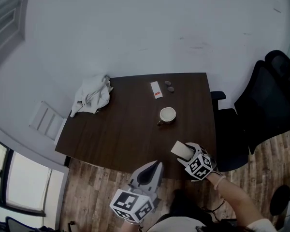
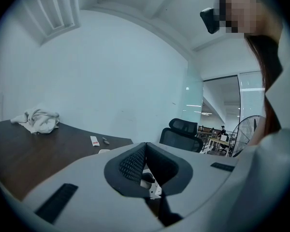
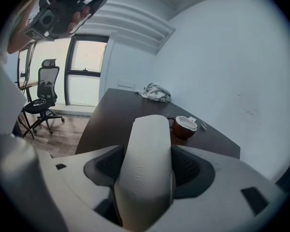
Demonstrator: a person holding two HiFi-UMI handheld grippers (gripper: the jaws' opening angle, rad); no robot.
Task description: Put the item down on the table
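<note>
1. Two grippers show at the near side of a dark brown table [image 1: 121,129]. A white cloth [image 1: 92,96] lies crumpled on the table's far left corner.
2. The left gripper [image 1: 153,167] hangs just off the near edge of the table, over the wood floor [image 1: 96,182]. Its jaws are pressed together with nothing in them.
3. A small white packet [image 1: 156,90] with a red bit lies flat near the far edge. Two little dark things [image 1: 169,85] lie just beside it on the right.
4. A brown cup [image 1: 167,115] that is white inside stands on the right half of the table.
5. The right gripper [image 1: 187,154] has its jaws squeezed tight on a white roll [image 1: 182,150]. The roll is held over the near right part of the table, near the cup but apart from it.
6. A black chair [image 1: 266,100] stands to the right of the table
</note>
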